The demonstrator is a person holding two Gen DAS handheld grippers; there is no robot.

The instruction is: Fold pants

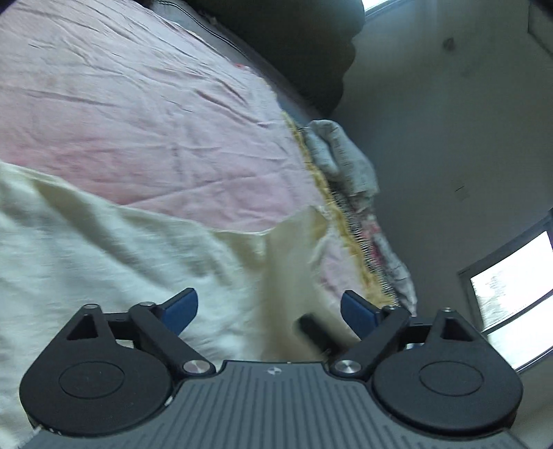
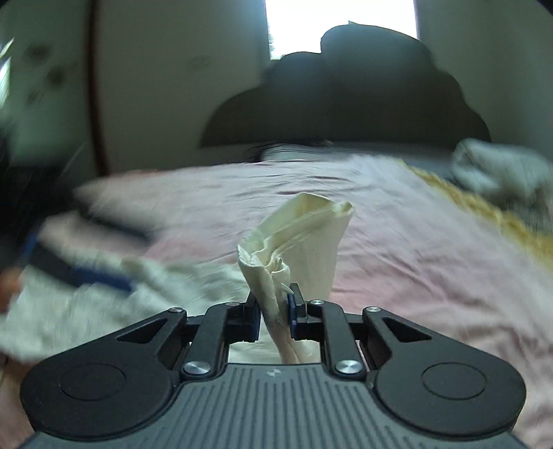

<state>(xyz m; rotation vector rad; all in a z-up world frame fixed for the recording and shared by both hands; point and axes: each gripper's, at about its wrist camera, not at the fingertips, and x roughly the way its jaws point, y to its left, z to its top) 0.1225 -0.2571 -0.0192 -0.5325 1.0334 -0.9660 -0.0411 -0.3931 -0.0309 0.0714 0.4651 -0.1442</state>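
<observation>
left gripper [image 1: 269, 312]: your jaws stand wide, blue pads far apart. Nothing pinched. Cream cloth lies under and between them, with a blurred strip of it rising through the gap; contact with the pads not visible.
right gripper [image 2: 274, 309]: your jaws are narrow, clamped on a bunched fold of the pants [image 2: 293, 238]. The cloth sticks up past the pads in a crumpled funnel shape.
pants: cream, spread over the near part of the bed in your left wrist view [image 1: 114, 262]; one bunched end is lifted in your right gripper.
bed sheet [image 1: 138, 114]: pink, wrinkled, under the pants; also fills your right view [image 2: 414, 248].
yellow trim [image 1: 331, 203]: runs along the sheet's far edge.
grey cloth [image 1: 342, 155]: crumpled at the bed edge, well apart from the pants.
headboard [image 2: 345, 100]: dark, scalloped top, behind the bed.
window [image 2: 340, 20]: bright, behind the headboard.
blur: the left side of your right view is smeared; a dark and blue shape there can't be made out.
</observation>
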